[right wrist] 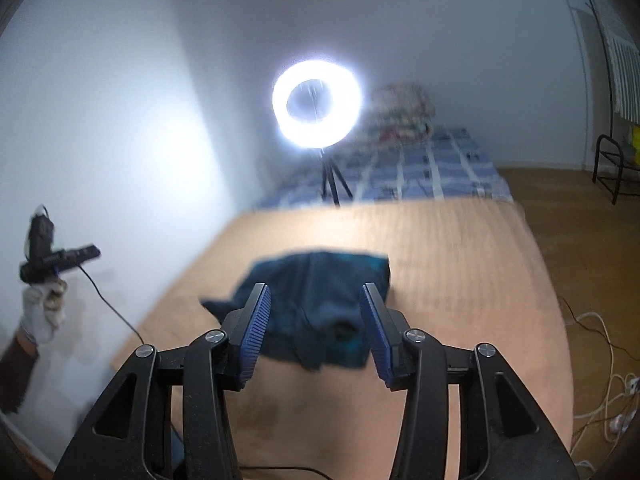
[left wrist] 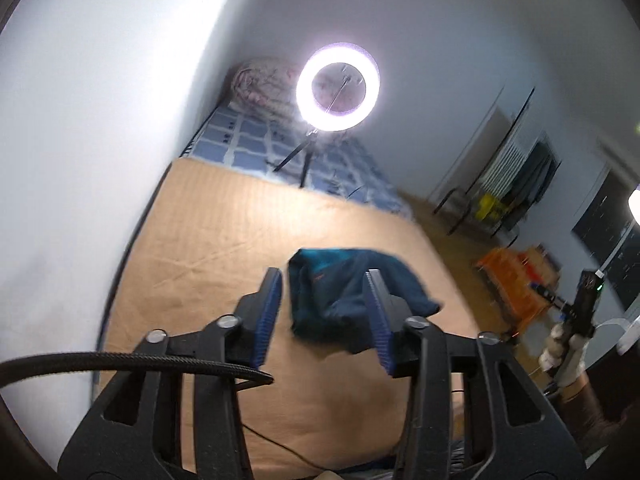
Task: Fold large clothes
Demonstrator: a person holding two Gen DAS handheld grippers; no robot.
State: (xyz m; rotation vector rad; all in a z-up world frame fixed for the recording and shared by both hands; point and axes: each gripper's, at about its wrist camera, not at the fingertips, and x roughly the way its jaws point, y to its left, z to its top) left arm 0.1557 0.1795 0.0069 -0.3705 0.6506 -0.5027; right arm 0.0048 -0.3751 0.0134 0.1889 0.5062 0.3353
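Both jaws stand apart and empty: left hand-held gripper (left wrist: 326, 280), right hand-held gripper (right wrist: 316, 294). Beyond them a dark blue garment (left wrist: 352, 296), apparently folded though blurred, lies on the tan bed (left wrist: 224, 224); farther back glows a ring light (left wrist: 338, 87)

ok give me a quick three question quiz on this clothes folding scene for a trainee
1. True or false: the left gripper is clamped on the dark blue garment.
2. Multiple choice: the garment lies on A) the wooden floor, B) the tan sheet, C) the blue checked blanket.
3. Fill in: the bright thing on a tripod beyond the garment is a ____ light.

Key
1. False: both its jaws and those of the right gripper stand open with nothing between the pads.
2. B
3. ring: the ring light.
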